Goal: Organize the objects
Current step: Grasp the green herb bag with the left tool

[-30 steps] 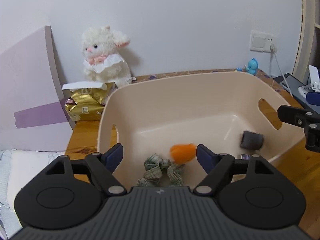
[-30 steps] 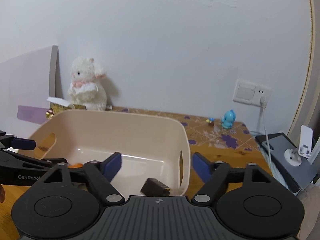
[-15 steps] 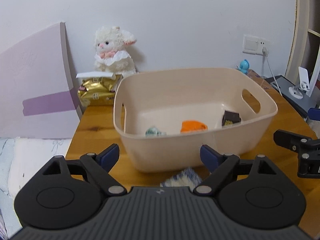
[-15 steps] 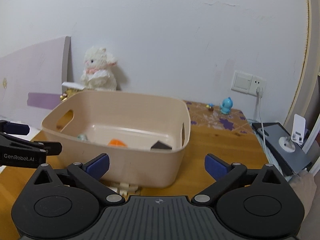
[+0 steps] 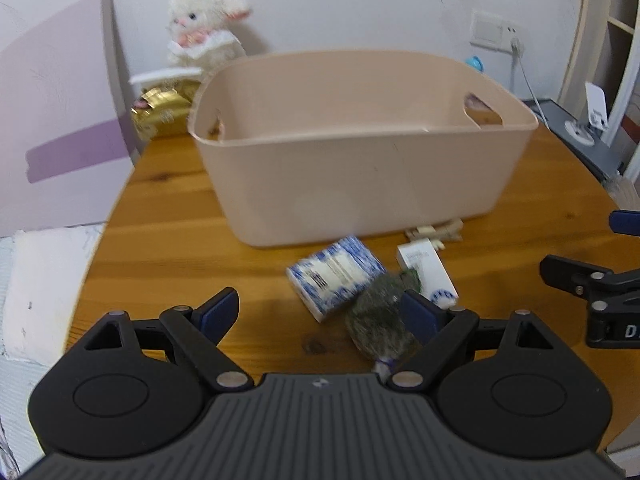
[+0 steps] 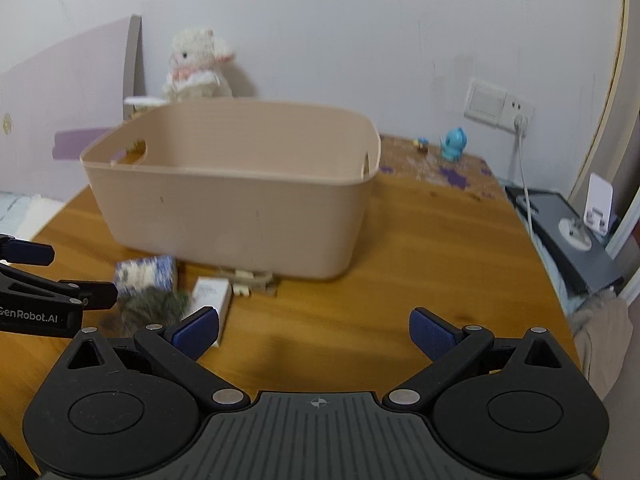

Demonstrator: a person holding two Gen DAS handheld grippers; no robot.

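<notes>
A beige plastic basket (image 5: 360,168) (image 6: 240,216) stands on the wooden table; its inside is hidden from this height. In front of it lie a blue-and-white packet (image 5: 336,278) (image 6: 146,274), a grey-green fuzzy pouch (image 5: 380,330) (image 6: 148,308), a small white box (image 5: 426,270) (image 6: 212,298) and beige clips (image 5: 434,234) (image 6: 254,282). My left gripper (image 5: 322,314) is open just short of the pouch, which lies by its right finger. My right gripper (image 6: 314,332) is open above bare table, to the right of the white box.
A white plush lamb (image 5: 204,28) (image 6: 198,66) and a gold packet (image 5: 164,114) sit behind the basket by a lilac board (image 5: 60,132). A blue figurine (image 6: 454,148), a wall socket with cable (image 6: 520,120) and a dark device (image 6: 568,236) are to the right.
Both grippers have drawn back from over the basket and dropped lower. The basket's contents have gone out of sight and the loose items in front of it have come into view.
</notes>
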